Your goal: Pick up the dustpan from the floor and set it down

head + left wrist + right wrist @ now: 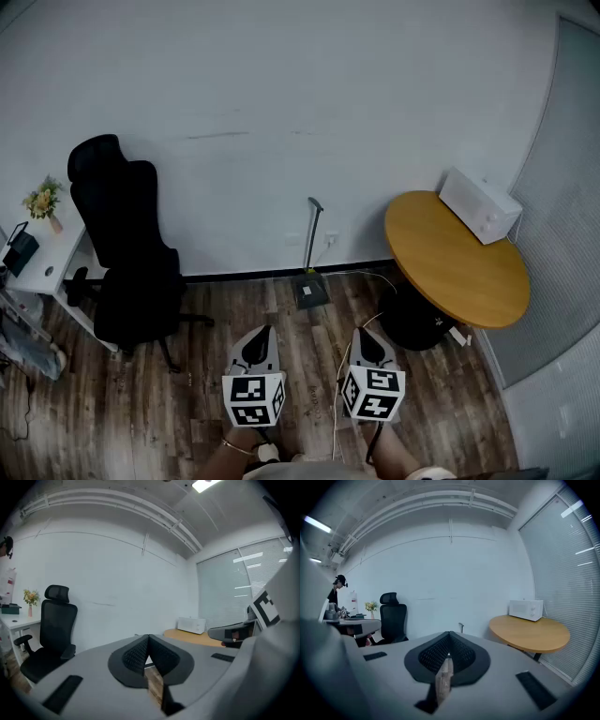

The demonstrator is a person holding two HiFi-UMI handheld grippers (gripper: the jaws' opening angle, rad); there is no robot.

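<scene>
Wood-plank flooring runs out to a plain white wall; low over the planks at the near edge, the left gripper and the right gripper sit side by side, a little apart, both aimed toward that wall. Each pair of jaws is pressed together tip to tip, with nothing caught between them — only floor shows through the slit behind the pads.

Beyond the two, roughly between their lines, the dustpan stands on the floor at the foot of the wall; its long handle rises upright in front of the paint, and it is well apart from both grippers. A thin white cable trails over the planks beside the right gripper.

Farther left stands a black office chair; past it, a white desk carries a small vase of flowers. To the right is a round wooden table — a white microwave sits at its far edge.
</scene>
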